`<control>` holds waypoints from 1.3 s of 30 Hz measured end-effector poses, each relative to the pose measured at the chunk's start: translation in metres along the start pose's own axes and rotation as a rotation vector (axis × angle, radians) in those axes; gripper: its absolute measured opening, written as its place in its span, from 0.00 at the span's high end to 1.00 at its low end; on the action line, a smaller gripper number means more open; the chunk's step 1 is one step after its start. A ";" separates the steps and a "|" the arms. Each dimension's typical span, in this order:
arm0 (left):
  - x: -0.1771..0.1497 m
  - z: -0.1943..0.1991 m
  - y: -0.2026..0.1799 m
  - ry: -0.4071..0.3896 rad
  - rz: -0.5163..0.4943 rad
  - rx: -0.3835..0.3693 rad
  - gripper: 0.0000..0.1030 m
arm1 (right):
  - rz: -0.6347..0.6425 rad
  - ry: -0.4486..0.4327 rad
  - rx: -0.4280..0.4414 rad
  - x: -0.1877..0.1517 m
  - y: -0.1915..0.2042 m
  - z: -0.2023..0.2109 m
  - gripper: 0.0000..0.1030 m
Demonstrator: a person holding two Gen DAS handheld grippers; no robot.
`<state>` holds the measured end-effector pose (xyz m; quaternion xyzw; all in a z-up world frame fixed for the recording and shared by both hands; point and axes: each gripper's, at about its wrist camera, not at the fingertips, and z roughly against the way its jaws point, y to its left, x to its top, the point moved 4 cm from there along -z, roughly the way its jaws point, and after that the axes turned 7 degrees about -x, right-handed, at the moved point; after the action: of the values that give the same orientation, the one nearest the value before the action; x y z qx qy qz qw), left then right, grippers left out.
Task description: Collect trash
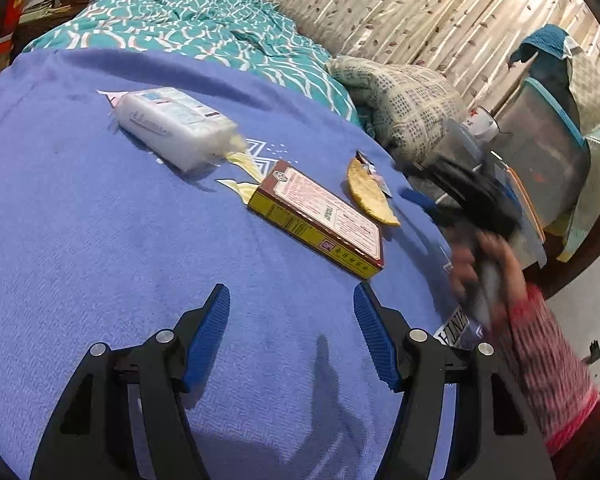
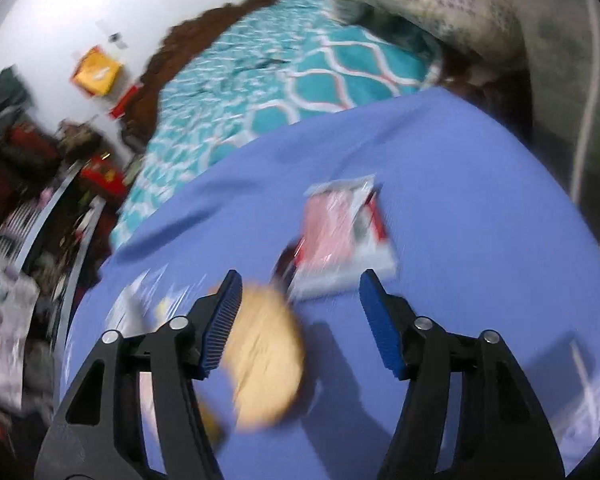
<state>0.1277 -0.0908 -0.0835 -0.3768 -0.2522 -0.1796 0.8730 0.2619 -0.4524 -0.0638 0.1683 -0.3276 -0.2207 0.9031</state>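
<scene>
1. Left wrist view: the left tongs [image 1: 292, 300] stand open and empty over the blue blanket [image 1: 80, 240] on the bed. The trash lies ahead: a white wipes packet [image 1: 176, 132] at upper left, a yellow-and-brown box [image 1: 320, 220] at centre, and a round yellow wrapper [image 1: 368, 192] just right of it.
2. Only this view shows the person's hand [image 1: 480, 264], blurred at the right edge.
3. Right wrist view: the right tongs [image 2: 300, 300] are open, gripping nothing. The yellow wrapper [image 2: 264, 356] lies low at centre between the jaws, near the left one.
4. Only here shows a red-and-white packet [image 2: 344, 236] beyond.
5. Risk, as I judge it: heavy blur suggests haste, so closing now may pinch blanket or nudge the flat wrapper away.
</scene>
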 end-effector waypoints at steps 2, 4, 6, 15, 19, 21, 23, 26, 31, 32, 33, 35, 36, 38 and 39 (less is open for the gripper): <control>-0.001 -0.001 -0.003 -0.001 0.001 -0.007 0.41 | -0.012 -0.018 -0.074 0.021 -0.005 -0.020 0.29; -0.002 0.000 -0.001 -0.005 0.014 -0.017 0.41 | -0.025 -0.022 -0.105 0.034 -0.008 -0.033 0.28; -0.001 0.000 0.003 -0.008 0.041 -0.033 0.41 | -0.038 0.010 -0.095 0.042 -0.008 -0.050 0.29; 0.002 -0.001 0.016 -0.003 0.137 -0.092 0.41 | 0.187 0.193 0.163 -0.021 0.059 -0.048 0.67; 0.002 0.003 0.015 -0.010 0.138 -0.104 0.40 | 0.235 0.271 0.278 -0.082 0.085 -0.020 0.67; 0.001 0.007 0.018 -0.015 0.144 -0.106 0.40 | 0.259 0.302 0.325 -0.110 0.097 -0.006 0.67; -0.001 0.015 0.021 -0.023 0.151 -0.089 0.40 | 0.285 0.327 0.362 -0.140 0.109 0.008 0.67; -0.001 0.037 0.030 -0.062 0.173 -0.076 0.40 | 0.334 0.362 0.419 -0.185 0.126 0.030 0.67; 0.026 0.064 0.049 -0.104 0.188 0.037 0.29 | 0.443 0.306 0.394 -0.217 0.139 0.062 0.51; 0.036 0.064 0.051 -0.096 0.191 0.063 0.23 | 0.451 0.262 0.373 -0.215 0.138 0.068 0.38; 0.046 0.060 0.053 -0.085 0.188 0.073 0.23 | 0.446 0.232 0.365 -0.210 0.138 0.071 0.34; 0.073 0.043 0.059 -0.059 0.185 0.102 0.22 | 0.405 0.178 0.347 -0.193 0.135 0.074 0.34; 0.084 0.033 0.064 -0.050 0.191 0.123 0.17 | 0.390 0.145 0.328 -0.185 0.132 0.075 0.33; 0.110 0.003 0.082 -0.005 0.226 0.161 0.15 | 0.381 0.089 0.279 -0.175 0.126 0.074 0.30; 0.119 -0.008 0.091 0.012 0.244 0.177 0.15 | 0.367 0.075 0.254 -0.169 0.120 0.071 0.30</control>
<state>0.2722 -0.0524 -0.0713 -0.3253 -0.2142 -0.0516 0.9196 0.1330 -0.2760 -0.0456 0.2265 -0.3441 -0.0031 0.9112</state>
